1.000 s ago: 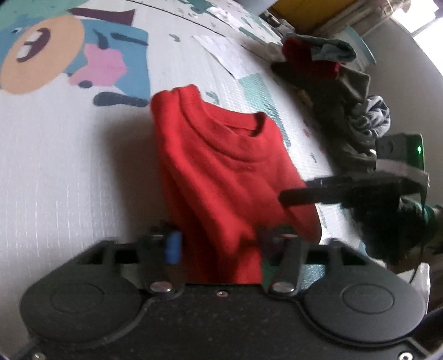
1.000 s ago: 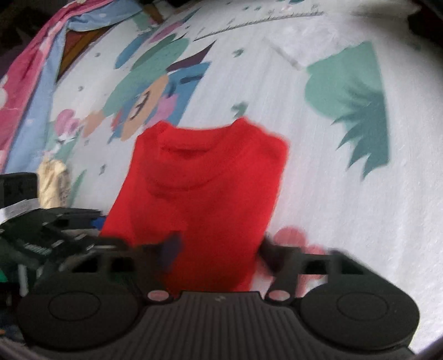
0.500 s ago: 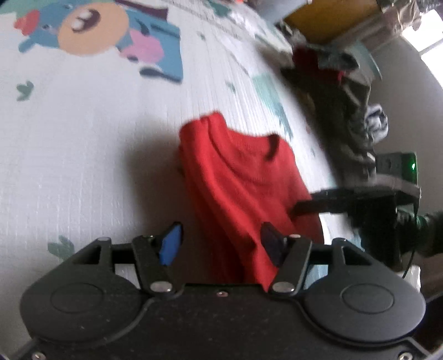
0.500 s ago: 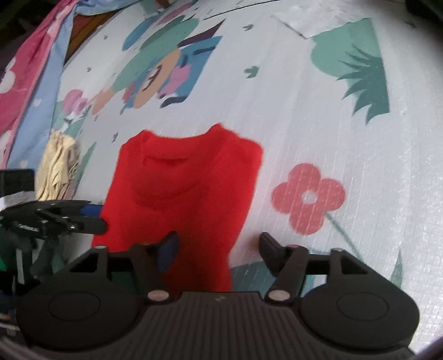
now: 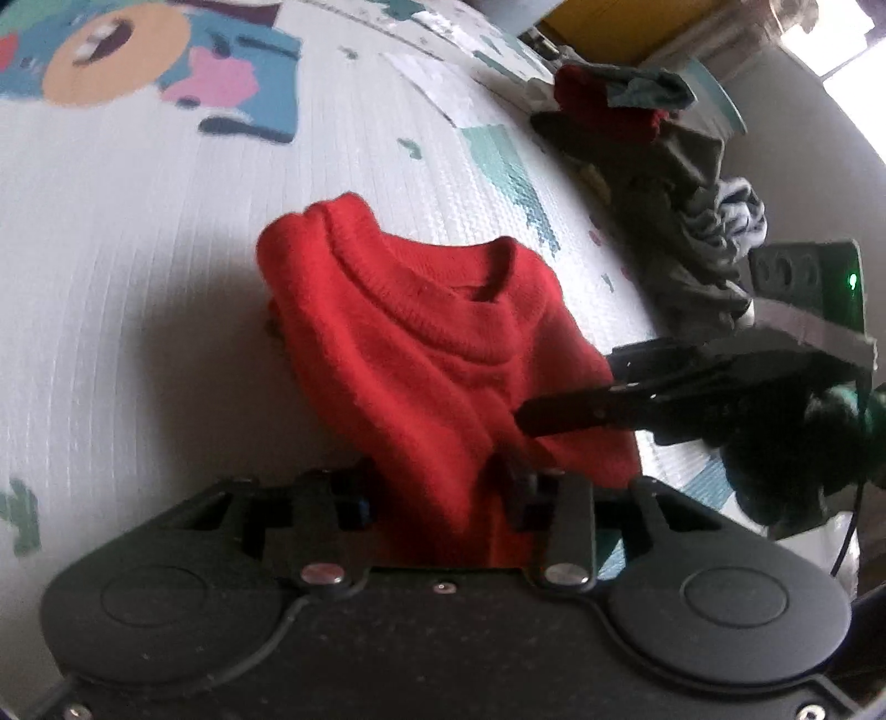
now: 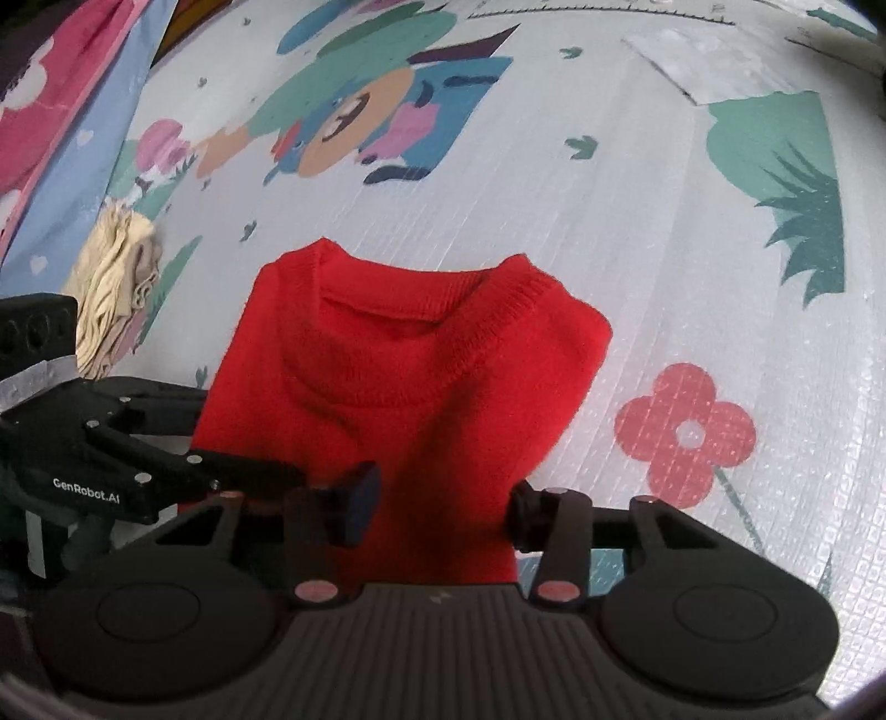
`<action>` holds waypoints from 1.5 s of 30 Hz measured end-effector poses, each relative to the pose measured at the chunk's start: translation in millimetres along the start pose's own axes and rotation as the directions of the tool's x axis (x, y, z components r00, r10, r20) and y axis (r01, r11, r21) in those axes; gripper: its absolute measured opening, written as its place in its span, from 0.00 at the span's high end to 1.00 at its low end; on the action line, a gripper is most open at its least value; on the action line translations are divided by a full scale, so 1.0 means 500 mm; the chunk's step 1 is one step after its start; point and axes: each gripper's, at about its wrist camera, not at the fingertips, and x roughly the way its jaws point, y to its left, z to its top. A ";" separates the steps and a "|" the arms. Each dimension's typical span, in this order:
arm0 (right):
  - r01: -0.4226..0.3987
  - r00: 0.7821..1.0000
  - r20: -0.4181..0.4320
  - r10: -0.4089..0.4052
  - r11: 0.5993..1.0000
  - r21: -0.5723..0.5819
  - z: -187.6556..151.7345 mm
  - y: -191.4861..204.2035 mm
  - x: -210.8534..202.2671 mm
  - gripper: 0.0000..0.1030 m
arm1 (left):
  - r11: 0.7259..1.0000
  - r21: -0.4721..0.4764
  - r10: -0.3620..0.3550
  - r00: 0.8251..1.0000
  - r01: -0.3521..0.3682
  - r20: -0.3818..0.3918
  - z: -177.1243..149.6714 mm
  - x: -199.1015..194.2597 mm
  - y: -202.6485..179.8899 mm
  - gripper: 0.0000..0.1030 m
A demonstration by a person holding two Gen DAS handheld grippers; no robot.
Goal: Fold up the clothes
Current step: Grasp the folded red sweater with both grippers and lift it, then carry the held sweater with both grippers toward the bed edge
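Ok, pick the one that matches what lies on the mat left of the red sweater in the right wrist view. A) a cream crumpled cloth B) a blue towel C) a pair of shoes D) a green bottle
A: a cream crumpled cloth lies left of the red sweater on the mat.

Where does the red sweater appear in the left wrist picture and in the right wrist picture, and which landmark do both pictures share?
Left wrist view: the red sweater is in the centre, its collar pointing up and its lower part between the tool's fingers.
Right wrist view: the red sweater is in the centre, slightly to the left, with its collar at the top.
Shared landmark: the cartoon animal print on the mat, beyond the collar.
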 end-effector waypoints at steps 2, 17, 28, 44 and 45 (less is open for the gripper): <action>-0.024 1.000 0.001 0.024 0.999 0.024 0.008 0.003 0.003 0.65 | 0.999 -0.034 -0.021 1.000 0.021 0.004 0.000 -0.010 0.016 0.70; -0.237 0.970 0.032 0.240 0.968 -0.078 0.100 0.236 0.093 0.73 | 0.971 -0.239 0.066 0.964 -0.003 0.257 -0.101 -0.289 0.173 0.72; -0.426 0.894 0.021 0.447 0.865 -0.264 0.245 0.559 0.179 0.73 | 0.919 -0.391 0.271 0.798 -0.048 0.539 -0.198 -0.589 0.243 0.72; -0.466 0.872 -0.043 0.488 0.799 -0.381 0.362 0.901 0.335 0.73 | 0.800 -0.596 0.474 0.536 0.070 0.699 -0.274 -0.800 0.367 0.72; -0.446 0.882 -0.038 0.470 0.805 -0.391 0.362 0.909 0.341 0.73 | 0.791 -0.606 0.479 0.529 0.086 0.701 -0.278 -0.802 0.374 0.72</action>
